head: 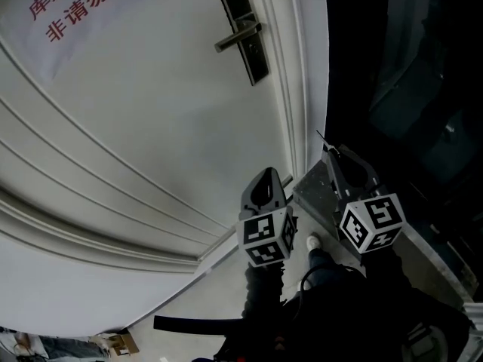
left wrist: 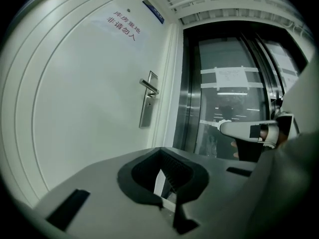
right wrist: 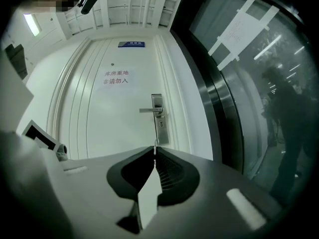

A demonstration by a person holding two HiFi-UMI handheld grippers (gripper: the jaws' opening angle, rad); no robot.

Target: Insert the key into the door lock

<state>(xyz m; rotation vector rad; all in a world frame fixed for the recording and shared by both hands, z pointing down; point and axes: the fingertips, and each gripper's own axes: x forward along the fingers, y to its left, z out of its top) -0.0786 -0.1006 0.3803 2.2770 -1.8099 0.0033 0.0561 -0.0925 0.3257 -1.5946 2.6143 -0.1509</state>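
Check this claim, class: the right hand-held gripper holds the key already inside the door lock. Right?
No. The right hand-held gripper does hold the key, but the right gripper view shows it short of the door lock, not inside.

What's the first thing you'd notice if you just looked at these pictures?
A big white door fills the head view, with a silver handle high up near its right edge and red writing at the top left. Below it, the left gripper and right gripper point toward the door, and the right gripper pinches a thin key at its tips.
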